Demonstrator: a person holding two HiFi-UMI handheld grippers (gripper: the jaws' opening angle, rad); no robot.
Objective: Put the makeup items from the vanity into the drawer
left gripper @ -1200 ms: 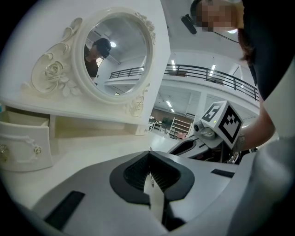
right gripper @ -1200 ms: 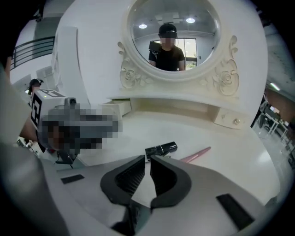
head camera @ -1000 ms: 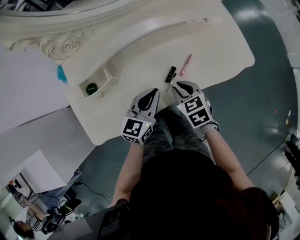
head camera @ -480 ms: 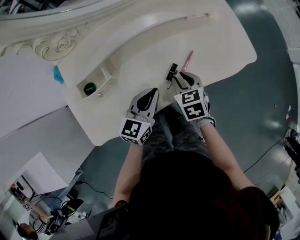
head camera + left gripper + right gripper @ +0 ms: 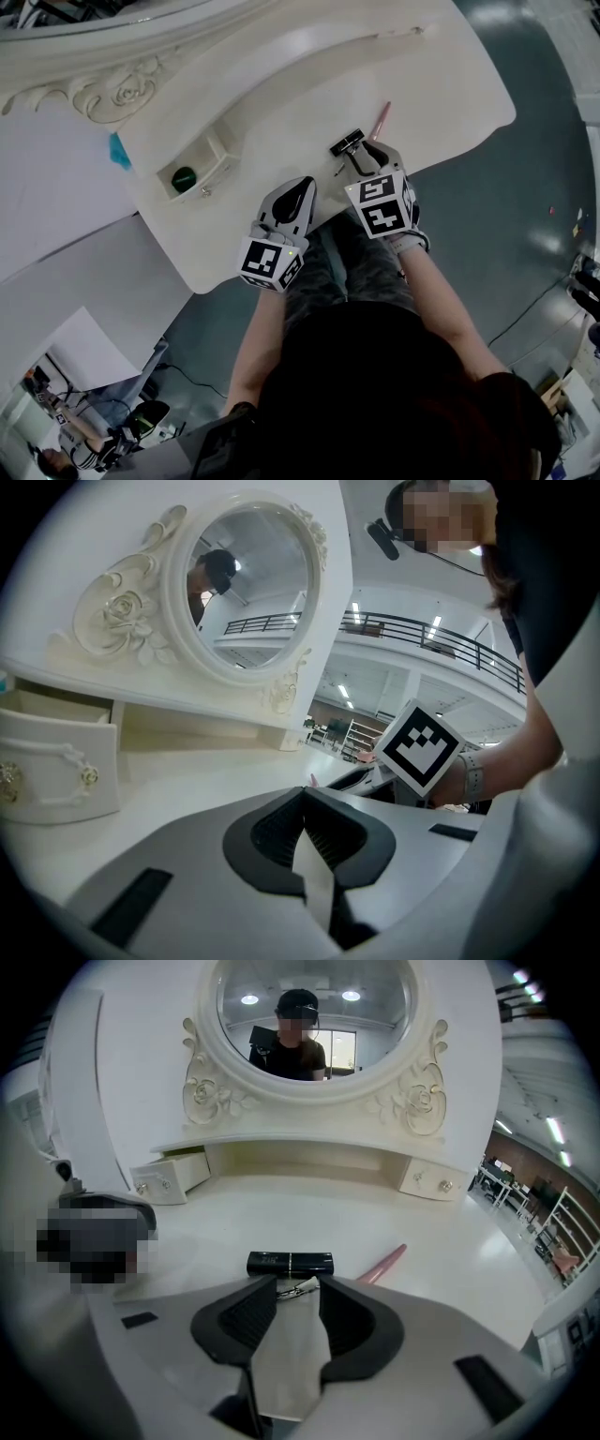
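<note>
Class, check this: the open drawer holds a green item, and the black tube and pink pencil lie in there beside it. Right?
No. The head view shows the black tube and pink pencil lying on the vanity top, outside the drawer. The open drawer does hold the green item.

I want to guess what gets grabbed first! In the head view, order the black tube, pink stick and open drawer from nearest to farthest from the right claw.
The right claw has just been opening; nothing is pinched between its jaws.
1. Black tube: right at its tips.
2. Pink stick: just beyond, rightward.
3. Open drawer: far left.
</note>
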